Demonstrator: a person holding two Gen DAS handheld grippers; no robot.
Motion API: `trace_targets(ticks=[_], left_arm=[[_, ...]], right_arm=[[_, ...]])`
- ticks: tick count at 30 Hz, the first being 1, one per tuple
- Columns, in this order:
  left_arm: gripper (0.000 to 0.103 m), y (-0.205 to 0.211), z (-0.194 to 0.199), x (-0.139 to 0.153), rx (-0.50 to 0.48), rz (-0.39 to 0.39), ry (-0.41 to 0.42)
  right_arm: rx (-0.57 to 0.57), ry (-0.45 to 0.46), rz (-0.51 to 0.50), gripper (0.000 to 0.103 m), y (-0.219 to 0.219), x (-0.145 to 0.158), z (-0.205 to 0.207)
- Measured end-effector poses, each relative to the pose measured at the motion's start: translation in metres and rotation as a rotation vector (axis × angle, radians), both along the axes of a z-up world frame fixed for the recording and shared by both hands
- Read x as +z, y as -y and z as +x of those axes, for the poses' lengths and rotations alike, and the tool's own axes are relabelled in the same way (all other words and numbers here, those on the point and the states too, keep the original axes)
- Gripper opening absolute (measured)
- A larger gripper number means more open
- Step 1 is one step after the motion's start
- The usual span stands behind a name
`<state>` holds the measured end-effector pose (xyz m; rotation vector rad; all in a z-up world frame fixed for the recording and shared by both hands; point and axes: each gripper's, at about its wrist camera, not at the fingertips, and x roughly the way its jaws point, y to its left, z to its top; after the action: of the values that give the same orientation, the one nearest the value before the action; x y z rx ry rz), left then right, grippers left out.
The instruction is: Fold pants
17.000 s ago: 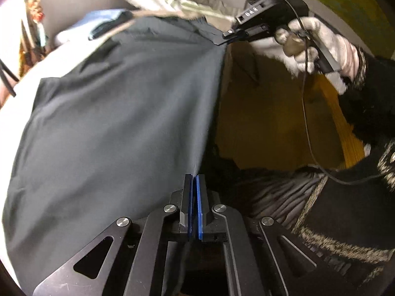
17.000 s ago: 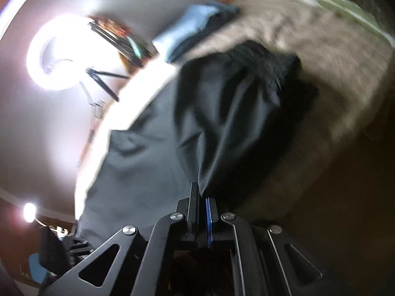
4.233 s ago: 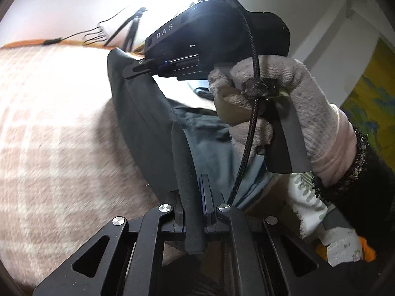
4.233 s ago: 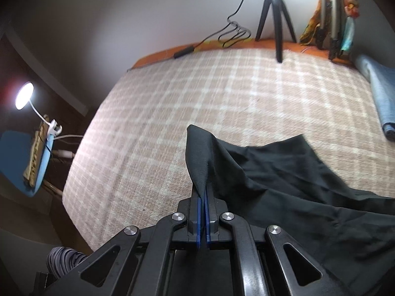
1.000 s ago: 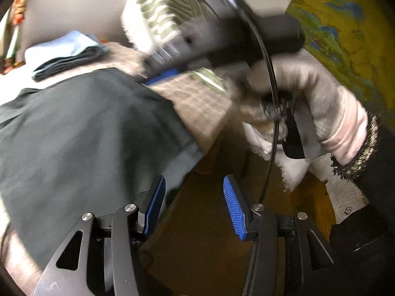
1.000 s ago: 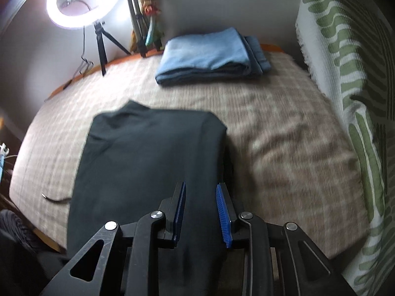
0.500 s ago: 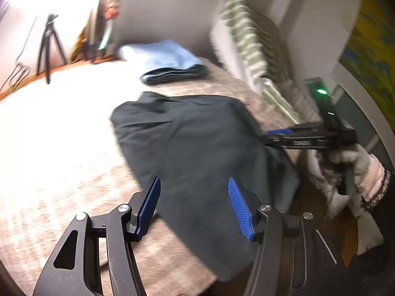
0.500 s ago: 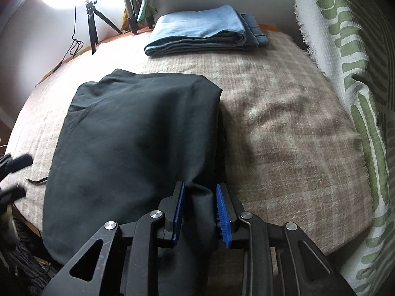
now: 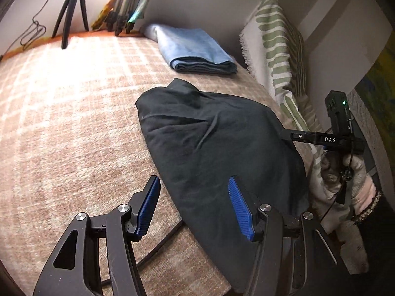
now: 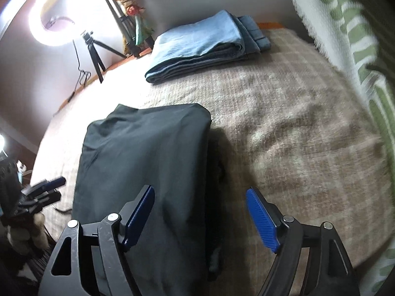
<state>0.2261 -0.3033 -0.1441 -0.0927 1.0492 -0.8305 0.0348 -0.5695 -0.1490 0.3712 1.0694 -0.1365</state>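
I count one pair of dark pants point(image 9: 217, 143), folded and lying flat on the checked beige blanket point(image 9: 74, 123) near the bed's front edge, with the lower end hanging slightly over that edge. One stack of folded blue garments point(image 10: 205, 44) sits farther back, well apart from the pants. One white throw with green stripes point(image 9: 279, 56) stands along the right side of the bed. I see one lit ring light point(image 10: 56, 17) on the wall side and a cluster of black tripods point(image 9: 74, 9) at the back; I cannot count them surely.

My left gripper point(image 9: 195, 207) has its blue pads apart, hovering over the pants' near edge with nothing pinched between them. My right gripper point(image 10: 200, 219) has just been opening; its pads now stand wide, the right edge of the pants lying beneath the gap, unpressed. A gloved hand point(image 9: 350, 172) holds it in the left wrist view.

The only writing I can read is "DAS" in white letters on the right gripper's side.
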Motion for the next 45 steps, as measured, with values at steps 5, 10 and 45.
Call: trace_targets(ticks=[5,10,45], left_arm=[[0.056,-0.002,0.012,-0.010,0.009,-0.063,-0.095],[0.056,-0.005,0.020,-0.019,0.027,-0.118,-0.172],[0.005,0.026,0.021,-0.008,-0.089,-0.204,-0.070]], right_arm=[[-0.007,0.015,0.081,0.081,0.013,-0.015,0.008],[-0.012,0.037,0.154,0.081,0.022,-0.025,0.011],[0.018,0.158,0.024,0.015,-0.040,0.032,0.006]])
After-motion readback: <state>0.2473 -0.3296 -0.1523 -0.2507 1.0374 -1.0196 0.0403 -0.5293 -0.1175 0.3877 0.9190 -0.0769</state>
